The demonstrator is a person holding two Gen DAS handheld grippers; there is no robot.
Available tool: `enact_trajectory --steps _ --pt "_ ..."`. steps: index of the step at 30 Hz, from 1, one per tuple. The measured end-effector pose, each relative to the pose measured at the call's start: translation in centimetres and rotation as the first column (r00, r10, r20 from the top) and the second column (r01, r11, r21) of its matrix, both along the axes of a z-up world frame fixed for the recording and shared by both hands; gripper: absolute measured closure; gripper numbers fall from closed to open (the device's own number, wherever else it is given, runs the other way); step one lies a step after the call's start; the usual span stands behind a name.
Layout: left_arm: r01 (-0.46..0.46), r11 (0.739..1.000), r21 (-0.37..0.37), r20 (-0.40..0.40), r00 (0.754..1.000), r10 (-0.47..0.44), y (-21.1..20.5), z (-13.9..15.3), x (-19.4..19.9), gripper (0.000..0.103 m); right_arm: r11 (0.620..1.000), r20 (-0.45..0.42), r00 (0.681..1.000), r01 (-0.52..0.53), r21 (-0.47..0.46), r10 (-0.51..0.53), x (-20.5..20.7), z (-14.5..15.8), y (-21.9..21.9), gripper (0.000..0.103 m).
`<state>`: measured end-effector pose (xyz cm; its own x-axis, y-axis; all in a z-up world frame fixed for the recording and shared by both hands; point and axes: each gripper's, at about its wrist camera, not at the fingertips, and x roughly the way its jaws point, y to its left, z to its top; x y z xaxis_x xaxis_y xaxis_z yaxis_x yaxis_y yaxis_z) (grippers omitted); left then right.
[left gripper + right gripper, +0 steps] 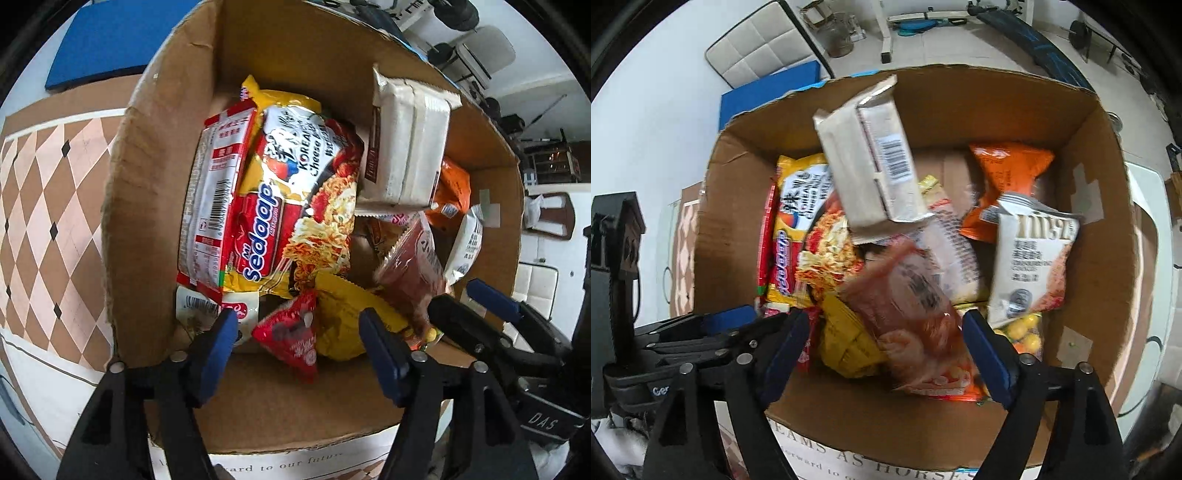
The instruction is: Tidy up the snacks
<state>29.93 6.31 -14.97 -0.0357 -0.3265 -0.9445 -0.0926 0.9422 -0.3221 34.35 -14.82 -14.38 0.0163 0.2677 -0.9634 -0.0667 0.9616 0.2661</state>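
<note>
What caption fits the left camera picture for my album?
Open left gripper above a cardboard box crammed with snack packets, a Sedaap noodle pack on top.

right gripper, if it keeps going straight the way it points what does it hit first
Most likely the reddish translucent snack packet, which lies between and just beyond the open fingers of the right gripper, atop the pile in the cardboard box. Depth is unclear, and the packet looks blurred.

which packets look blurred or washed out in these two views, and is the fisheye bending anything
Right wrist view: the reddish translucent packet between the open right gripper fingers is smeared by motion; the white barcode packet is slightly soft. Left wrist view: the yellow Sedaap noodle packet is sharp with glare on its foil; the brown cardboard box walls bow outward.
</note>
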Motion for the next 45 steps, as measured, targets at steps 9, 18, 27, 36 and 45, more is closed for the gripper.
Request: enact_trajectory --steps 9,18,27,36,45 --pt "0.033 0.998 0.057 0.081 0.996 -0.037 -1.2 1.1 -0.7 0.014 0.990 0.046 0.998 0.054 -0.132 -0.048 -1.8 1.9 -2.8 0.010" --pt "0.063 0.991 0.119 0.147 0.986 -0.081 -3.1 3.0 -1.9 0.003 0.973 0.077 0.991 0.125 -0.196 -0.112 -4.1 3.3 -5.3 0.009" --pt "0.046 0.983 0.178 0.254 0.963 -0.091 -4.4 6.9 -4.7 0.003 0.970 0.165 0.979 0.154 -0.190 -0.123 -7.3 7.9 -6.3 0.008" --pt "-0.020 0.969 0.247 0.429 0.899 -0.091 -4.8 13.4 -11.3 0.003 0.971 0.277 0.953 0.171 -0.166 -0.121 -13.5 14.0 -6.7 0.008" --pt "-0.058 0.972 0.228 0.538 0.839 -0.076 -4.3 19.3 -18.9 0.003 0.973 0.394 0.908 0.200 -0.115 -0.140 -21.7 21.7 -7.2 0.008"
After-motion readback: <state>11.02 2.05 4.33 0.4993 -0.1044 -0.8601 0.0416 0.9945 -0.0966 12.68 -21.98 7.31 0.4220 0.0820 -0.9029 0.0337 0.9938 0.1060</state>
